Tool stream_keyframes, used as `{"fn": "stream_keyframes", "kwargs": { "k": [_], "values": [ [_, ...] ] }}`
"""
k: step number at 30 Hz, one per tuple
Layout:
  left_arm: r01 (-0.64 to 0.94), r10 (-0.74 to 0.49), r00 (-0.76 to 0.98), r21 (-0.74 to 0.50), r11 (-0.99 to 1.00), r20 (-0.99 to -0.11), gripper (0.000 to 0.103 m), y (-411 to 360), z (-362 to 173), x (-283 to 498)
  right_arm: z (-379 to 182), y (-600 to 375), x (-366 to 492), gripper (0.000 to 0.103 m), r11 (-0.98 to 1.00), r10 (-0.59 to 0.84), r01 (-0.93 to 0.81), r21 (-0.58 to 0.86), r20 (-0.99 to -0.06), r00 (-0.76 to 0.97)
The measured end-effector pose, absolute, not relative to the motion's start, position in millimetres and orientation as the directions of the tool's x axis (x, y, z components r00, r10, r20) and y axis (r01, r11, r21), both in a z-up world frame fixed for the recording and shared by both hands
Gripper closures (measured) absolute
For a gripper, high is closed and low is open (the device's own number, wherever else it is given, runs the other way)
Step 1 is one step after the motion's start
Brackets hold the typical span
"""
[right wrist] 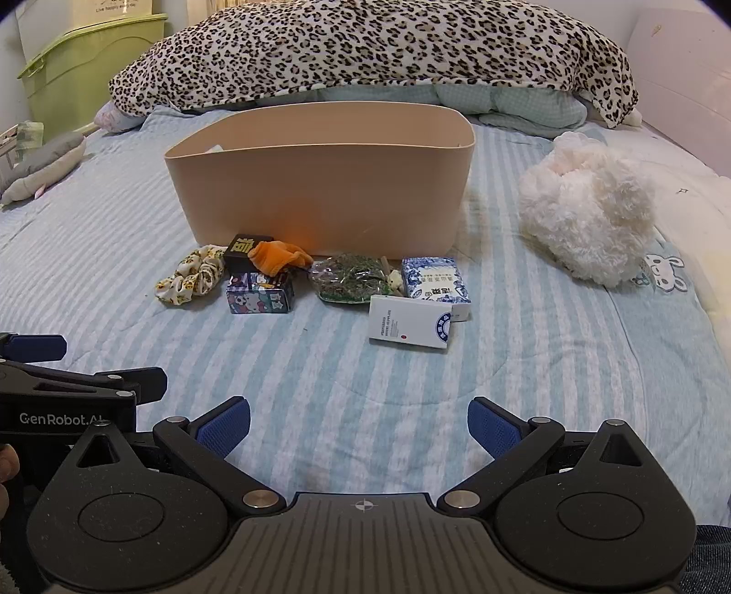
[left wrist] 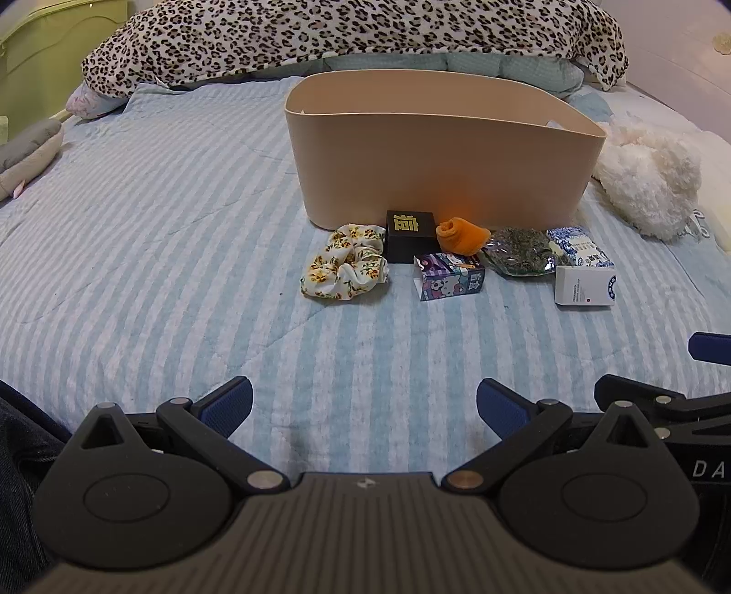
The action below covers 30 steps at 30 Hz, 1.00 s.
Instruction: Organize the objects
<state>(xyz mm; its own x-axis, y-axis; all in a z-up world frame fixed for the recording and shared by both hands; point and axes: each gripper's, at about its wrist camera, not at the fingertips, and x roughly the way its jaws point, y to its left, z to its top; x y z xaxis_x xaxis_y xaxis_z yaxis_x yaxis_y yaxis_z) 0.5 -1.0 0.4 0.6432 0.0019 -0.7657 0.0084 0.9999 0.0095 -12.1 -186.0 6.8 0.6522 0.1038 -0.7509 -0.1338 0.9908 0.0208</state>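
Note:
A beige bin (left wrist: 438,169) (right wrist: 320,187) stands on the striped bed. In front of it lie a floral scrunchie (left wrist: 345,267) (right wrist: 192,274), a black box (left wrist: 409,235) (right wrist: 244,253), an orange cloth (left wrist: 461,235) (right wrist: 278,256), a cartoon-print box (left wrist: 450,276) (right wrist: 258,292), a clear bag of dried herbs (left wrist: 521,251) (right wrist: 352,278), a blue-patterned box (left wrist: 580,246) (right wrist: 434,281) and a white box (left wrist: 585,285) (right wrist: 411,322). My left gripper (left wrist: 365,406) and right gripper (right wrist: 358,427) are open and empty, side by side, well short of the objects.
A leopard-print blanket (left wrist: 347,36) (right wrist: 374,50) is heaped behind the bin. A fluffy white plush (left wrist: 648,182) (right wrist: 589,205) lies to the right. A grey soft toy (left wrist: 27,151) and a green storage box (right wrist: 87,68) are at the left.

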Motion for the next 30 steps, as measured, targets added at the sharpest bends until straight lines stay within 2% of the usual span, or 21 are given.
{"fn": "stream_keyframes", "kwargs": {
  "k": [30],
  "values": [
    [0.024, -0.006, 0.645, 0.013, 1.0, -0.764, 0.0, -3.2, -1.6, -0.5, 5.3, -185.9, -10.5, 0.0, 0.991, 0.092, -0.132, 0.008, -0.757, 0.647]
  ]
}}
